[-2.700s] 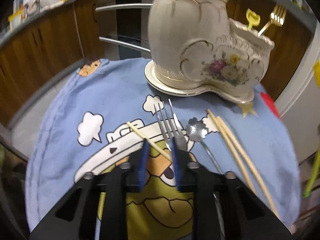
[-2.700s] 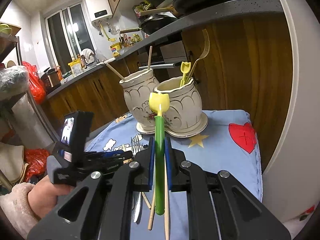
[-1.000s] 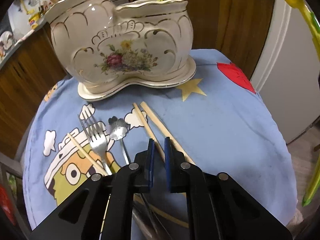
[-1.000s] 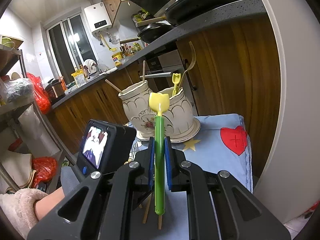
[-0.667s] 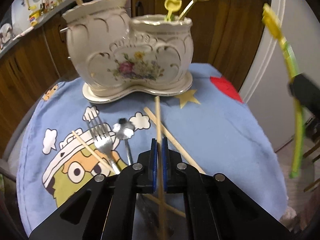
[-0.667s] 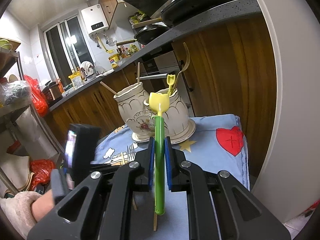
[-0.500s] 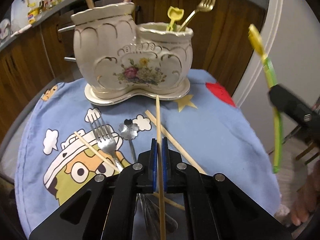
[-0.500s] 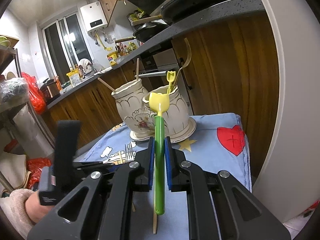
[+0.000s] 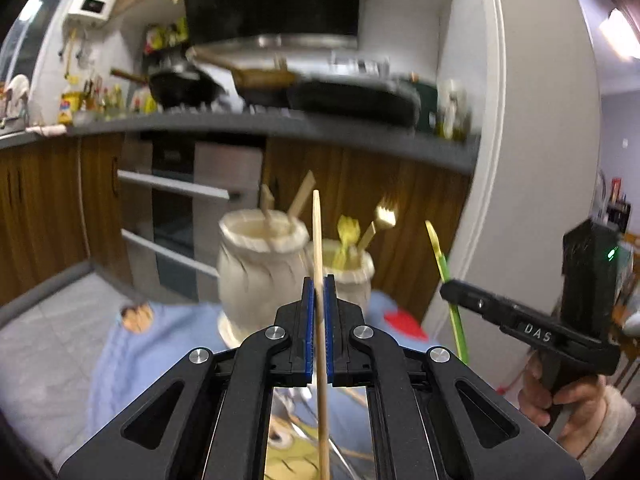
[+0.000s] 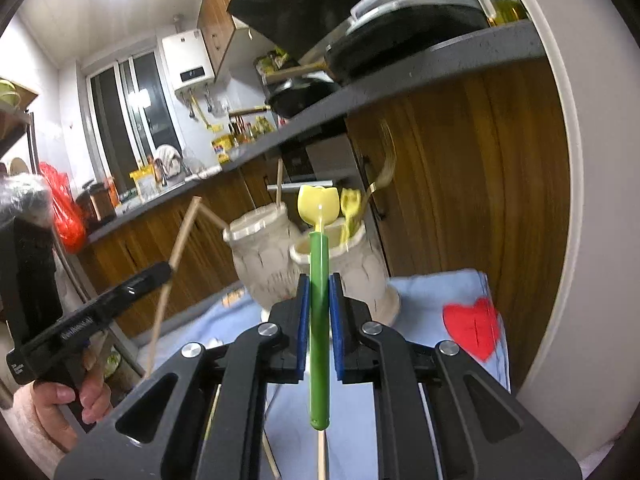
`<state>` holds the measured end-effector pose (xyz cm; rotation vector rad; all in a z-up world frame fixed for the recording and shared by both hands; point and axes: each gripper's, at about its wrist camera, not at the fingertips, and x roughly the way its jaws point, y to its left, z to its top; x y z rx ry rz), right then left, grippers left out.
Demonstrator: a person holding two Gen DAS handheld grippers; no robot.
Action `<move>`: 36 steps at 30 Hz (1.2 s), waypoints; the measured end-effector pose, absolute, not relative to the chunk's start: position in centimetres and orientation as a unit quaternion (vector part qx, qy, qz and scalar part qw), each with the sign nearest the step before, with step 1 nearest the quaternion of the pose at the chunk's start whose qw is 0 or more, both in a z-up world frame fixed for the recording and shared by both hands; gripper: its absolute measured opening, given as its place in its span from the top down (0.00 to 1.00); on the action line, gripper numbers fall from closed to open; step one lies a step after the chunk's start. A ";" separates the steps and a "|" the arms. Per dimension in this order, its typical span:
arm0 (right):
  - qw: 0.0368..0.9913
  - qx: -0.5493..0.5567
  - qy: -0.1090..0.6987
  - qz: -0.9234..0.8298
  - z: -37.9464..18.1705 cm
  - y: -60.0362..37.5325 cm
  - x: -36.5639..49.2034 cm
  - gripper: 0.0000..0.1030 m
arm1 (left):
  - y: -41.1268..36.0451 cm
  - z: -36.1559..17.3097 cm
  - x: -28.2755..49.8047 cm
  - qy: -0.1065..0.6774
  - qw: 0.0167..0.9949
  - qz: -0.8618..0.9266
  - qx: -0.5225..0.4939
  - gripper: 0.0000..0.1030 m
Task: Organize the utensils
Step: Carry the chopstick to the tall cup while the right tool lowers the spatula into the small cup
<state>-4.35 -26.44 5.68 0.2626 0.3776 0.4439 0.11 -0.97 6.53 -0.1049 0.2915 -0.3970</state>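
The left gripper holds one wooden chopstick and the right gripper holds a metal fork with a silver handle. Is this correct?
Not quite. The right wrist view shows the right gripper shut on a green-handled utensil with a yellow tulip-shaped head, not a metal fork. The left gripper does hold one wooden chopstick.

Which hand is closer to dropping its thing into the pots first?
Probably the left. The left gripper holds a chopstick upright right before the pot with chopsticks. The right gripper, holding the green spoon, looks about as near, so it's close.
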 end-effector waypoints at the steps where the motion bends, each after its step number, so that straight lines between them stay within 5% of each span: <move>1: 0.951 0.128 0.181 0.215 6.1 -26.4 -4.0 0.90 | -0.1 7.4 0.3 0.127 0.970 -0.197 -0.061 0.95; 15: 0.957 0.141 0.105 0.230 9.8 -24.2 4.6 0.90 | 3.6 12.7 8.9 0.015 0.977 -0.177 -0.114 0.95; 36: 0.953 0.144 0.132 0.231 6.3 -23.1 9.0 0.90 | 1.4 9.7 16.2 0.037 0.981 -0.157 -0.110 0.95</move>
